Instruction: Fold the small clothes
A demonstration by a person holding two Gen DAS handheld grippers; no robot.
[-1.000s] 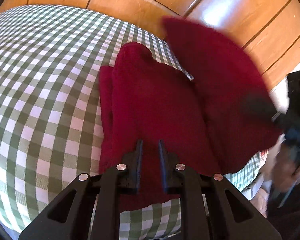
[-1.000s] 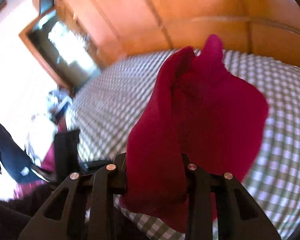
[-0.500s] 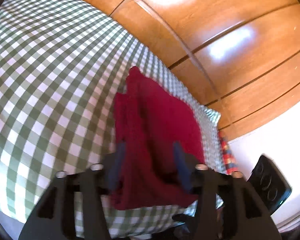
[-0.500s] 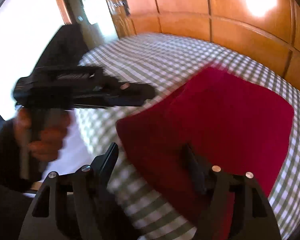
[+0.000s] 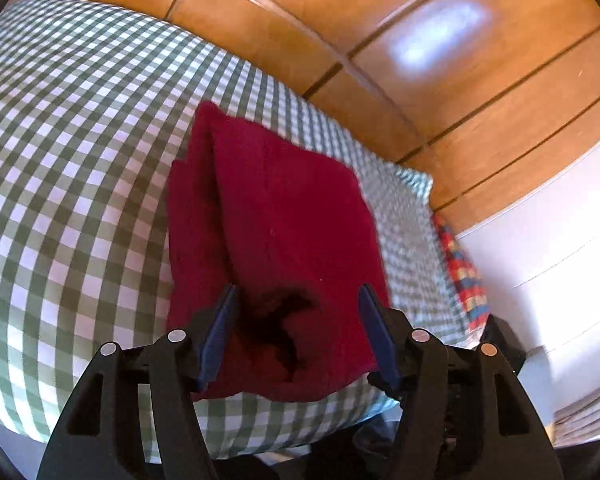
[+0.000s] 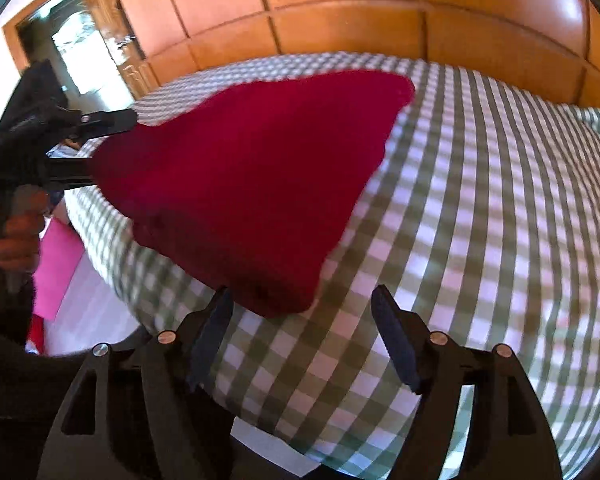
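A dark red garment [image 5: 276, 232] lies folded in a rough rectangle on the green-and-white checked bedspread [image 5: 72, 152]. My left gripper [image 5: 298, 288] hovers over its near end. The jaws are opening, the cloth lies below the gap, and neither pad presses on it. In the right wrist view the same garment [image 6: 252, 176] spreads ahead, one corner reaching just between the tips of my right gripper [image 6: 302, 292], which stands open and holds nothing. The left gripper [image 6: 100, 146] shows at that view's left, at the garment's edge, held by a hand [image 6: 16, 236].
Polished wooden panels [image 5: 440, 92] rise behind the bed. A red-and-blue patterned cloth [image 5: 460, 268] hangs at the bed's right edge beside a white surface [image 5: 560, 240]. A pink sheet [image 6: 58, 260] lies below the bed's left side, and a bright doorway [image 6: 84, 48] lies beyond. Bare bedspread [image 6: 480, 220] stretches right.
Both grippers were shut on the red garment, the right one carrying a half over. Both have let go; the garment lies folded. The left gripper rose, and the right drew back.
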